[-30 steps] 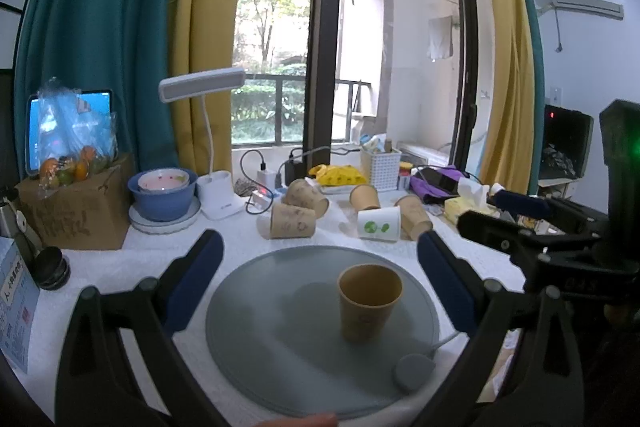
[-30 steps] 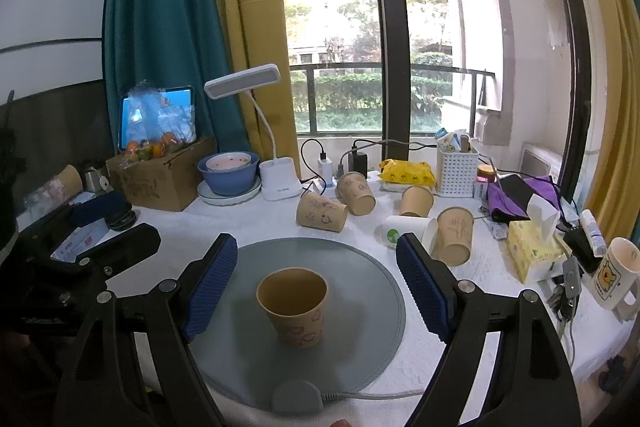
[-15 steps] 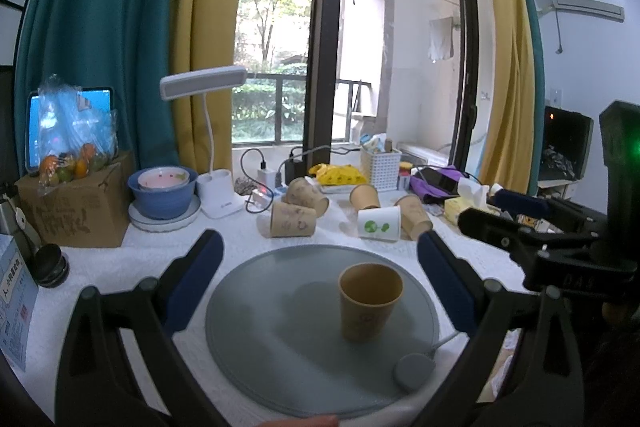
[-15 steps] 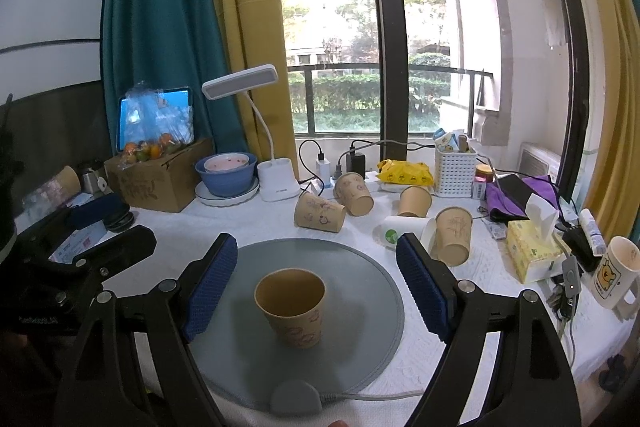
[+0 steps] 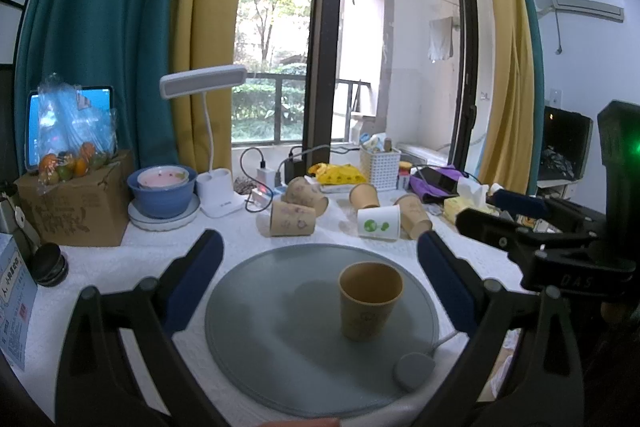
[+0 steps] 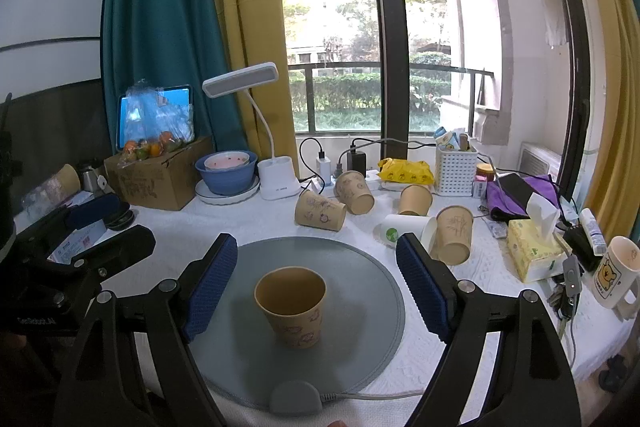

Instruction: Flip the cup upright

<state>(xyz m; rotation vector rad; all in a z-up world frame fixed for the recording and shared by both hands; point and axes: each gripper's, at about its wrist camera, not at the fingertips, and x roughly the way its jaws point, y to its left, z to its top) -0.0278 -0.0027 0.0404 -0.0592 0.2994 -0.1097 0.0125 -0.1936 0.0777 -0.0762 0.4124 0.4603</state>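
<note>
A brown paper cup (image 5: pixel 370 301) stands upright, mouth up, on a round grey mat (image 5: pixel 256 323). It also shows in the right wrist view (image 6: pixel 292 307) on the same mat (image 6: pixel 360 287). My left gripper (image 5: pixel 318 279) is open and empty, held back from the cup. My right gripper (image 6: pixel 316 283) is open and empty, with the cup between and just beyond its blue pads, not touched. The right gripper shows at the right of the left wrist view (image 5: pixel 560 239), and the left gripper at the left of the right wrist view (image 6: pixel 76 239).
Several paper cups (image 6: pixel 320 213) lie or stand behind the mat, one white (image 6: pixel 404 229). Further back are a desk lamp (image 6: pixel 276 179), a blue bowl (image 6: pixel 226 171), a cardboard box (image 6: pixel 156 179), a white basket (image 6: pixel 456 171). A tissue box (image 6: pixel 534 255) and a mug (image 6: pixel 616 273) stand at right.
</note>
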